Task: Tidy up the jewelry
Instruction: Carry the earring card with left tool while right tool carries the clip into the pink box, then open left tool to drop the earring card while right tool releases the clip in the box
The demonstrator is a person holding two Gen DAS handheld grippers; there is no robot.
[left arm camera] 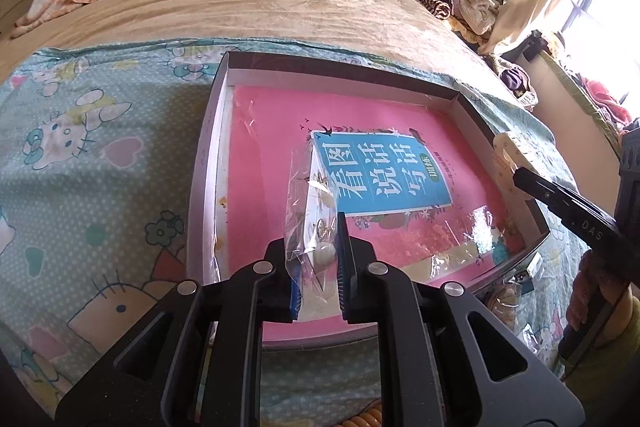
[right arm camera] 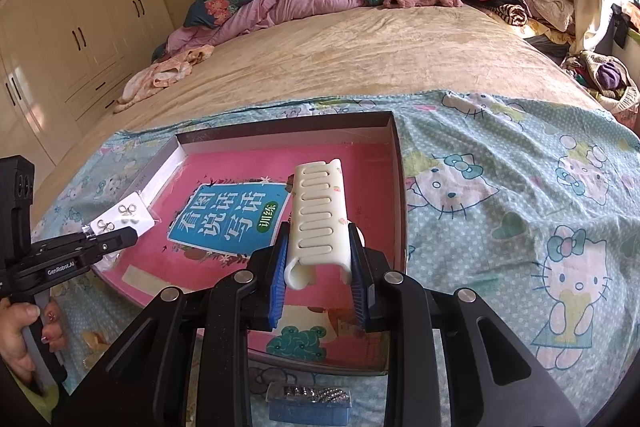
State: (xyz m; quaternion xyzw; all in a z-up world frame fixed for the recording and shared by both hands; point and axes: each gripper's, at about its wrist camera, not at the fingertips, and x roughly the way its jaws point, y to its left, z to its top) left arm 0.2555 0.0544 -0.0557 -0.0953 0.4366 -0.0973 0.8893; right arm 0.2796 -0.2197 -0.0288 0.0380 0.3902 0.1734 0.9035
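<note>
Roughly midway, by my reading: both grippers are loaded and hovering over the shallow box (right arm camera: 396, 163) on the bed, nothing visibly laid down in it yet beyond the pink book (right arm camera: 224, 215) lining its floor. Left gripper (left arm camera: 318, 259) is clamped on one clear earring packet (left arm camera: 316, 223), held edge-on above the box's near-left part; from the right wrist view the card carries two pairs of small earrings, four pieces. Right gripper (right arm camera: 318, 263) is closed on one cream hair clip (right arm camera: 318, 215), slotted, pointing away over the box's right half, clear of the book. Left to do, as I judge it: set both items in the box, then fetch what lies outside. Outside count: one small blue box with a row of sparkly pieces (right arm camera: 310, 401) on the cartoon-cat sheet (right arm camera: 520, 207) just before the near rim; something packeted by the near-right corner, too blurred to name. Boxes: one. Books: one.
</note>
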